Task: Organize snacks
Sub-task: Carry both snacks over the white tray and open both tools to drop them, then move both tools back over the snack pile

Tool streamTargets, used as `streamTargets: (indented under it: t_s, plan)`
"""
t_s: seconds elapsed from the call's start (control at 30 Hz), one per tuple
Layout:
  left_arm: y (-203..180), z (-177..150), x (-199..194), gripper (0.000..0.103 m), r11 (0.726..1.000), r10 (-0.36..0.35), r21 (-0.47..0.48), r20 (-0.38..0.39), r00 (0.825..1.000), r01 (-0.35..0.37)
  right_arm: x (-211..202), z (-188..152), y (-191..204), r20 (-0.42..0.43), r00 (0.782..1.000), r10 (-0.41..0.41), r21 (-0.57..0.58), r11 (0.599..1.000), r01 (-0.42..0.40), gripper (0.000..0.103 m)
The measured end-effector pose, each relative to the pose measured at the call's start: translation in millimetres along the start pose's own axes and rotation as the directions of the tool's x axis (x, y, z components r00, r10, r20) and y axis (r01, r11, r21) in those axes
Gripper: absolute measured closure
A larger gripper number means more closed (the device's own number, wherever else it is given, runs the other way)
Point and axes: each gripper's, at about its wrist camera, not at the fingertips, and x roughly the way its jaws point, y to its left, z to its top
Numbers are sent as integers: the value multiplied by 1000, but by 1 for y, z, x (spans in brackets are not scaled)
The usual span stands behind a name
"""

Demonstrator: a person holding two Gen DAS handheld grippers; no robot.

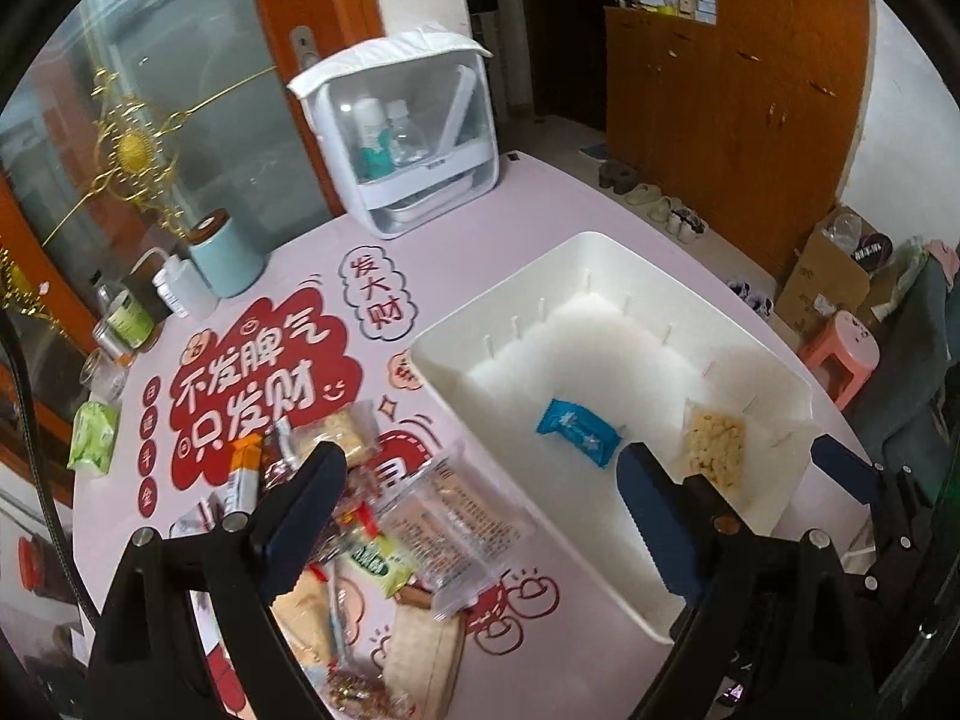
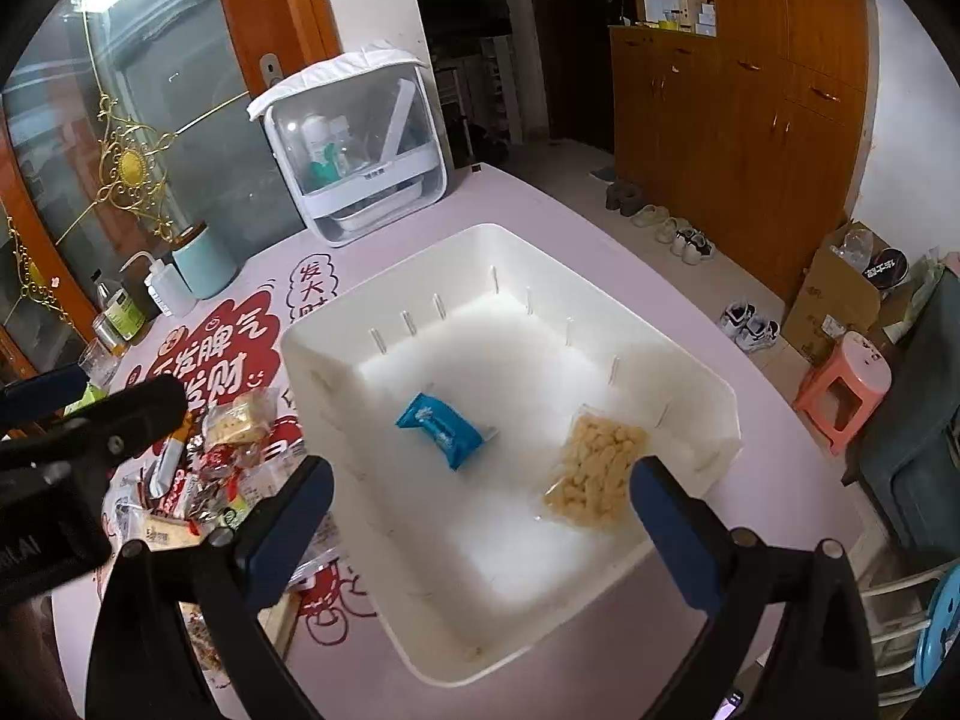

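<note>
A white plastic bin (image 1: pixel 420 354) (image 2: pixel 288 342) stands on the pink table. In it lie a blue snack packet (image 1: pixel 579 432) (image 2: pixel 441 426) and a clear bag of yellow puffed snack (image 1: pixel 717 444) (image 2: pixel 600 474). To the bin's left is a pile of mixed snack packets (image 1: pixel 360 510) (image 2: pixel 222 462). My left gripper (image 1: pixel 480 516) hangs open, one finger over the pile and the other over the bin's near wall, holding nothing. My right gripper (image 2: pixel 480 534) is open above the bin's near side, empty, its right finger close to the yellow bag.
A white lidded organizer with bottles (image 1: pixel 408 138) stands at the table's far side. A teal canister (image 1: pixel 225 258), a squeeze bottle (image 1: pixel 180 288), jars and a green tissue pack (image 1: pixel 93 438) line the left edge. Floor, shoes and a pink stool (image 2: pixel 846 390) lie beyond the right edge.
</note>
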Motion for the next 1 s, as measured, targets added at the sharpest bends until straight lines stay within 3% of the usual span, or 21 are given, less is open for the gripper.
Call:
streamTargets:
  t_s: [0.3, 0.57, 0.73, 1.0]
  plan:
    - [49, -20, -41, 12, 996, 62, -66, 37, 997, -59, -27, -2, 28, 60, 998, 29, -65, 998, -25, 3]
    - [98, -47, -65, 12, 983, 117, -145, 25, 993, -112, -49, -4, 55, 121, 982, 145, -119, 984, -131, 4]
    - [126, -66, -73, 12, 972, 151, -184, 10, 988, -147, -50, -7, 74, 87, 975, 203, -161, 969, -187, 16]
    - [158, -89, -71, 12, 955, 168, -245, -26, 985, -169, -37, -21, 104, 18, 978, 207, -213, 957, -199, 16]
